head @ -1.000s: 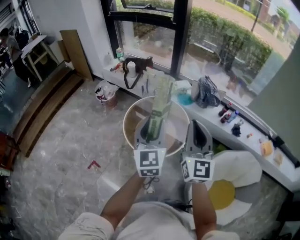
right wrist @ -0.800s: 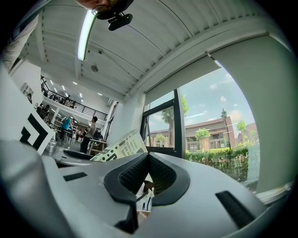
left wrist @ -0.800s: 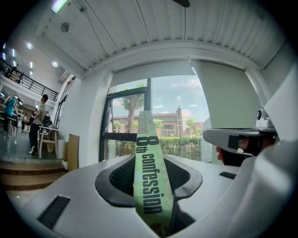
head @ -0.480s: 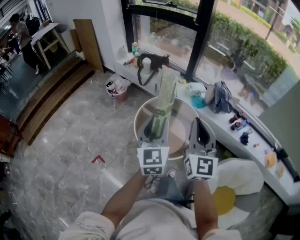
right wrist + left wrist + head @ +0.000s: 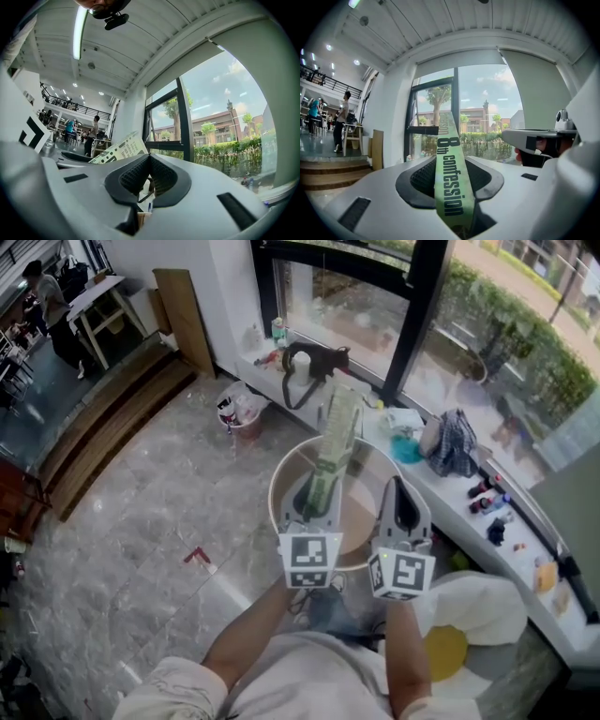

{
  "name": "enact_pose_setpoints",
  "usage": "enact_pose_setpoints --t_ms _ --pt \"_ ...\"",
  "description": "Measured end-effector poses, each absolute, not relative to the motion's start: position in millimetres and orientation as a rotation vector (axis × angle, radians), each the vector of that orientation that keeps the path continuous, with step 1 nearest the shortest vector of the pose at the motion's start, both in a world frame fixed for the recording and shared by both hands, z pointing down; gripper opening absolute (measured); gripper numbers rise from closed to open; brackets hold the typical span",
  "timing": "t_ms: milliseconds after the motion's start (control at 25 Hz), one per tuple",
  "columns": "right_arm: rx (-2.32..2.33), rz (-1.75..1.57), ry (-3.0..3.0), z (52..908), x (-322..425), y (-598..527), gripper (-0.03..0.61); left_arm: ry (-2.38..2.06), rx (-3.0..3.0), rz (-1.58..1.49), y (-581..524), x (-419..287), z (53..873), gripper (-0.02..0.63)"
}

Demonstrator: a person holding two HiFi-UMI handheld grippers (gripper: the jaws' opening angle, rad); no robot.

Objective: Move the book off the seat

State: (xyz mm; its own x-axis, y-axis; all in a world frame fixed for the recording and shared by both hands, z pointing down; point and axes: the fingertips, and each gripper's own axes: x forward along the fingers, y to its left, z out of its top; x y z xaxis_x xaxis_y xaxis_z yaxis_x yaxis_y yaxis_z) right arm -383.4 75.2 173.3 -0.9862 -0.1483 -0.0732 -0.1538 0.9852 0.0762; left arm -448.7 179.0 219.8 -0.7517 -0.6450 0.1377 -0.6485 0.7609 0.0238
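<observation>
Currently | book: clamped upright in left gripper, apparently clear of seat | right gripper alongside: jaws together, empty | outstanding: set book down.

The book has a leaf-green spine with black lettering. Its cover, seen in the right gripper view, is pale with dark print. The left gripper and the right gripper are pale grey with black ribbed pads, and each one's cube bears black-and-white square markers. The round table is cream with a lighter rim. The floor is grey marble with pale veining, and a red scrap lies on it. The cushion is white with a yellow centre. The window frame is black. On the sill, a cloth is patterned in dark blue and white.
</observation>
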Motion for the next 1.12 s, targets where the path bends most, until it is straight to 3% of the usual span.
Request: enact_pose_setpoints --t_ms 560,1120 --pt "-0.144 -0.004 3.182 238.3 -472.9 -9.5 0.003 -2.702 0.891 0.063 102.3 -533.3 283.0 0.166" --pt "-0.065 -0.123 3.336 326.7 -525.9 -57.3 0.003 -2.493 0.779 -0.023 55.5 -566.6 388.1 0.166"
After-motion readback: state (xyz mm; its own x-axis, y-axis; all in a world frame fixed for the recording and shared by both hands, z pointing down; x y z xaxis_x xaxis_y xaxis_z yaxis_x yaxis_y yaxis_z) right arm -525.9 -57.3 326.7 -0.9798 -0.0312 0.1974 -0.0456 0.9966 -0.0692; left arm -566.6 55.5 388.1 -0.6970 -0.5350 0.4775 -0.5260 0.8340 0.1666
